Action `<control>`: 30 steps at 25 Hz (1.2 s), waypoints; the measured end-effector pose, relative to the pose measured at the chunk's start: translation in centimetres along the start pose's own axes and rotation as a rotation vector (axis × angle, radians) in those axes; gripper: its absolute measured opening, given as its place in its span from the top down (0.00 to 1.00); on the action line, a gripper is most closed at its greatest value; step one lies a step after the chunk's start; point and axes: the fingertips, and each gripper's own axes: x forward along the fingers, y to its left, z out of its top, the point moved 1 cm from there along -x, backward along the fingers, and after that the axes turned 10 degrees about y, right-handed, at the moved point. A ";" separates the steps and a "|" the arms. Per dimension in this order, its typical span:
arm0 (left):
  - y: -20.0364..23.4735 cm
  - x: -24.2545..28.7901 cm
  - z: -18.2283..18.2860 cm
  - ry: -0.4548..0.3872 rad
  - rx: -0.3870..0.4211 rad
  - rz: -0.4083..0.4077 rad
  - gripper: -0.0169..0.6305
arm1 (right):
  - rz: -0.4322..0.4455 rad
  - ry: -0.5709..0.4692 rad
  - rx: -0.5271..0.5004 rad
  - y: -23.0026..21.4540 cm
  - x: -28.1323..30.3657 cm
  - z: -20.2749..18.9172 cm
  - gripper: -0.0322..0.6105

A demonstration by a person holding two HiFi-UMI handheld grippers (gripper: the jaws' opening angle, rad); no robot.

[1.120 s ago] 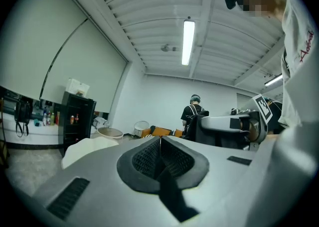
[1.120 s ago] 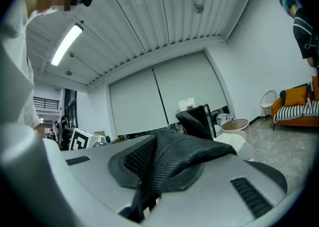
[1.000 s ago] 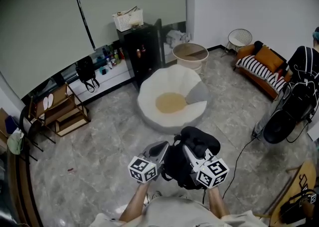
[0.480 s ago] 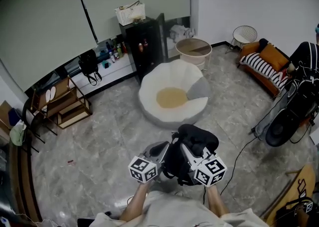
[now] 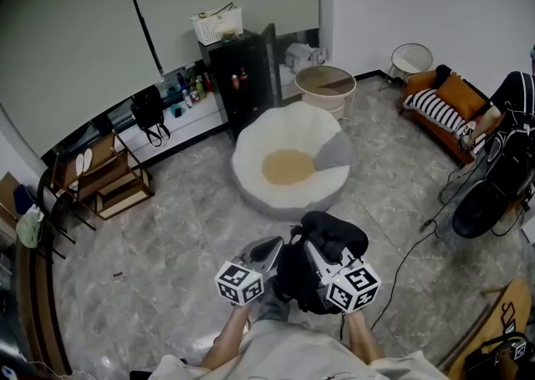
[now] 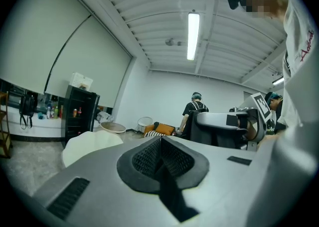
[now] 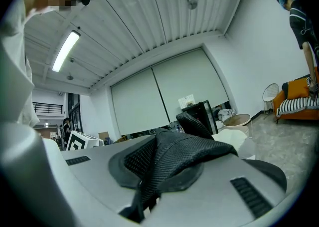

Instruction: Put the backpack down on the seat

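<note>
A black backpack point(image 5: 324, 255) hangs between my two grippers, just short of the near rim of the round white seat point(image 5: 251, 149) with its tan cushion point(image 5: 287, 168). My left gripper point(image 5: 280, 250) is at the pack's left side, its jaws shut point(image 6: 160, 153) on a thin black strap. My right gripper point(image 5: 314, 251) is shut point(image 7: 158, 165) on a wide black mesh strap point(image 7: 189, 150) of the backpack. The seat also shows low at the left point(image 6: 88, 143) in the left gripper view.
Behind the seat stand a black cabinet point(image 5: 242, 82) and a round side table point(image 5: 324, 84). An orange sofa point(image 5: 441, 107) and dark bags point(image 5: 493, 190) are at the right, a wooden rack point(image 5: 104, 182) at the left. A cable point(image 5: 410, 255) runs over the floor. A person point(image 6: 194, 113) stands far off.
Both grippers have carried the backpack a little on toward the seat, staying side by side. Both grips are the same.
</note>
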 end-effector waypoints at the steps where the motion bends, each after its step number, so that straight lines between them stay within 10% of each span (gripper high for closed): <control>1: 0.3 0.6 0.3 0.000 0.000 -0.004 0.92 | 0.001 0.001 -0.001 -0.3 0.4 0.2 0.88; 12: 5.5 5.7 -0.9 -0.039 0.026 -0.041 0.92 | 0.011 -0.027 -0.033 -3.4 5.2 -1.7 0.88; 30: 23.9 16.0 12.0 -0.018 0.043 -0.117 0.92 | -0.063 -0.069 -0.021 -14.1 23.4 11.8 0.88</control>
